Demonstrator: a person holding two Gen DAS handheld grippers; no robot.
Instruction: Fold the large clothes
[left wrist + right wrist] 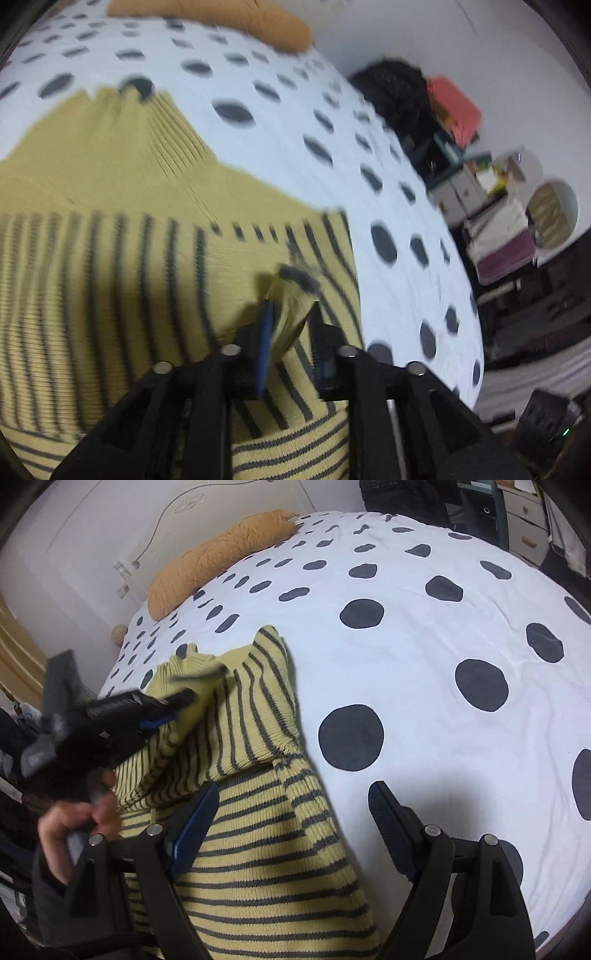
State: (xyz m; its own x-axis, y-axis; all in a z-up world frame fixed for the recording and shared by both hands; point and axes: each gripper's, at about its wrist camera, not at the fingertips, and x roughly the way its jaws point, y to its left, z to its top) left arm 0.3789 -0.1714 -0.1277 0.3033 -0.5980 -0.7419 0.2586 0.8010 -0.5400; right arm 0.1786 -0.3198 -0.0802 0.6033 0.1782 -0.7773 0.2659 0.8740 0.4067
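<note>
A yellow striped sweater [258, 834] is spread on a white bedspread with dark spots [424, 635], near an orange pillow [218, 557]. A raised fold of the knit is pinched between the narrowed fingers of the left gripper [290, 317]. The right gripper [291, 805] is held wide apart over the sweater's edge, gripping nothing.
</note>
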